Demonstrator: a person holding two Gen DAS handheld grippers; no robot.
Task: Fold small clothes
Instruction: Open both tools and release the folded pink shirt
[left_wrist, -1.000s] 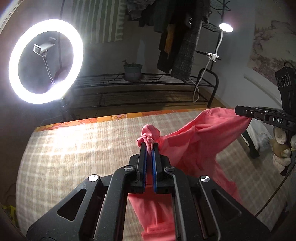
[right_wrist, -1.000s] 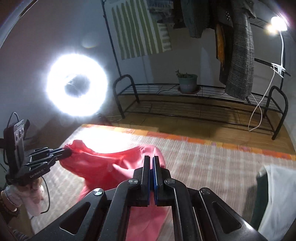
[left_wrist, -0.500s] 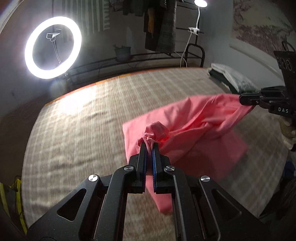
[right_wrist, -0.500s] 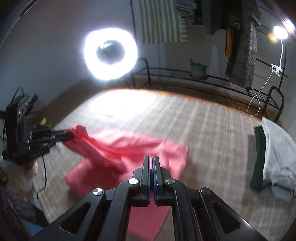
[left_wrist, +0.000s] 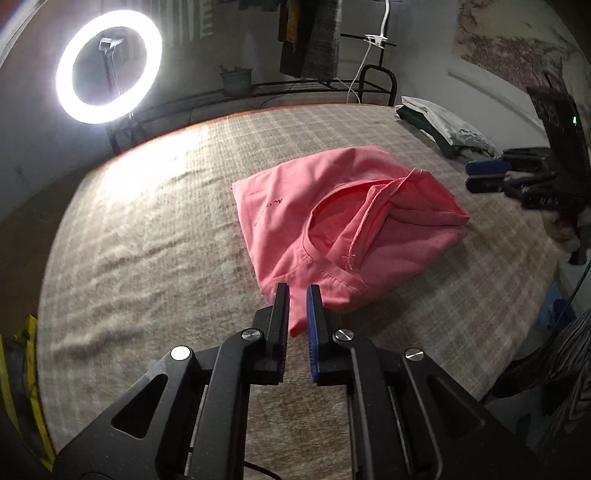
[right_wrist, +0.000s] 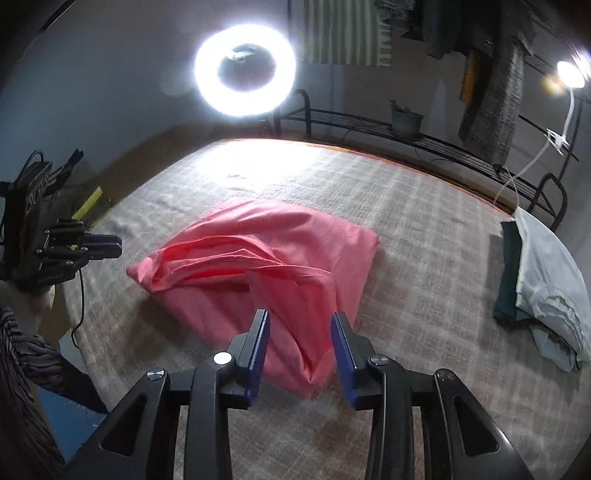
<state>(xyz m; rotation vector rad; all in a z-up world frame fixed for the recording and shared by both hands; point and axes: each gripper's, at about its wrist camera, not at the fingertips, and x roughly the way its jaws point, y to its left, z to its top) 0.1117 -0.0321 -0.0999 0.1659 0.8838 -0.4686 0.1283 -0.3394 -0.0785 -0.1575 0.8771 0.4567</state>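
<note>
Pink, thin cotton T-shirt (left_wrist: 343, 229) lies rumpled on your checked beige bed cover (left_wrist: 155, 236): light, limp, prone to bunching. Both tongs, left (left_wrist: 297, 295) and right (right_wrist: 300, 325), have just been opening, clamping nothing. Pinch hems or shoulder seams.

Place: a bedroom in a home, rigged for filming.
Bed: a wide mattress (left_wrist: 155, 236) under a beige checked cover fills the middle.
Clothes: coats and jackets (right_wrist: 491, 92) hang above a black metal rack (right_wrist: 424, 138) along the wall.
Homely touches: a potted plant (right_wrist: 406, 120) on the rack, a striped cloth (right_wrist: 343, 33) hung on the wall.
Lighting: a ring light (left_wrist: 109, 66) on a stand and a clip-on lamp (right_wrist: 570, 75).
</note>
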